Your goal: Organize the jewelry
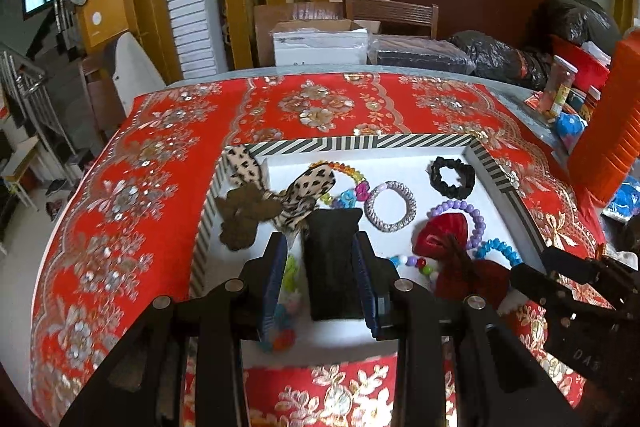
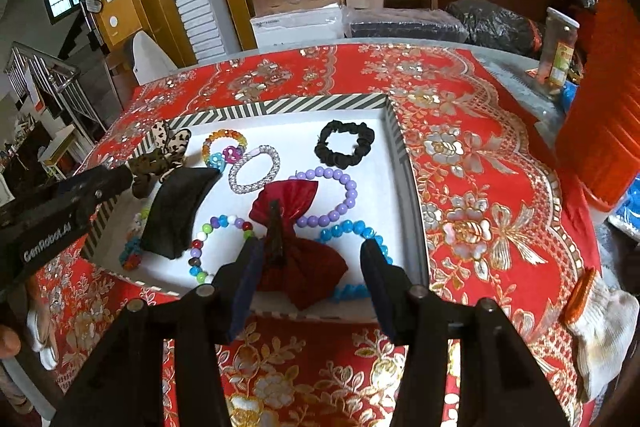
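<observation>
In the left wrist view the left gripper (image 1: 320, 269) reaches in from the bottom centre over the near part of the striped tray (image 1: 360, 143), its blue pads pressed against both sides of a black cloth piece (image 1: 330, 263); in the right wrist view that piece shows lifted and tilted at centre left. The right gripper (image 2: 312, 267) enters from the bottom centre of its own view with its fingers spread wide on either side of the red bow (image 2: 298, 231), touching neither side of it. Printed in white on the left gripper's body, at the left edge of the right wrist view, is "GenRobot.AI"; in the left view the right gripper's body at lower right carries letters that look like "DAS", too dim to be sure. The tray, in the middle of both frames, holds bead bracelets, a black scrunchie (image 2: 345, 143) and a leopard-print bow (image 1: 298, 201). The left gripper hides a bright bracelet at the tray's near left corner.
</observation>
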Demonstrator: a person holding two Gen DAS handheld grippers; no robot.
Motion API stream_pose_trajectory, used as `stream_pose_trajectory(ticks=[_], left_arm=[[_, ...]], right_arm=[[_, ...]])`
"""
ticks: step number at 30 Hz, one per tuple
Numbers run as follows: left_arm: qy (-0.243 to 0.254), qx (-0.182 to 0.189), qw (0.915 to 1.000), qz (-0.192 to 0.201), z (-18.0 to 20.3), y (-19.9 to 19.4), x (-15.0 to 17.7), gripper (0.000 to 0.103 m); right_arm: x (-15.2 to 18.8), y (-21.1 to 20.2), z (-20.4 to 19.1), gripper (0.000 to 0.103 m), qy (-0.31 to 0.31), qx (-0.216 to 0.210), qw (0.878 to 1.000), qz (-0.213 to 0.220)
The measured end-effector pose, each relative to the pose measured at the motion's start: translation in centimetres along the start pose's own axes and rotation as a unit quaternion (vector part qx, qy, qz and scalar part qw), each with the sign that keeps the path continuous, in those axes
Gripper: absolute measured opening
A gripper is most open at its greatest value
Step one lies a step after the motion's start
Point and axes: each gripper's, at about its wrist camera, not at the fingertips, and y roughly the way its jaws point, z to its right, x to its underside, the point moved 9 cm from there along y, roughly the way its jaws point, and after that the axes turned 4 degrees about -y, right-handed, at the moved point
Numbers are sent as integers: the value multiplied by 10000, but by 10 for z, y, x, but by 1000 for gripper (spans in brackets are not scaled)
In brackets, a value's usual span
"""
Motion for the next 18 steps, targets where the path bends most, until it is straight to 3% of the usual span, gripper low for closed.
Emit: stream_pose_trajectory(ticks=[18], left_arm=[[3, -207, 9997, 150, -1, -40, 23, 21]], right_arm=[[10, -39, -6, 57, -41, 3, 9997, 241]])
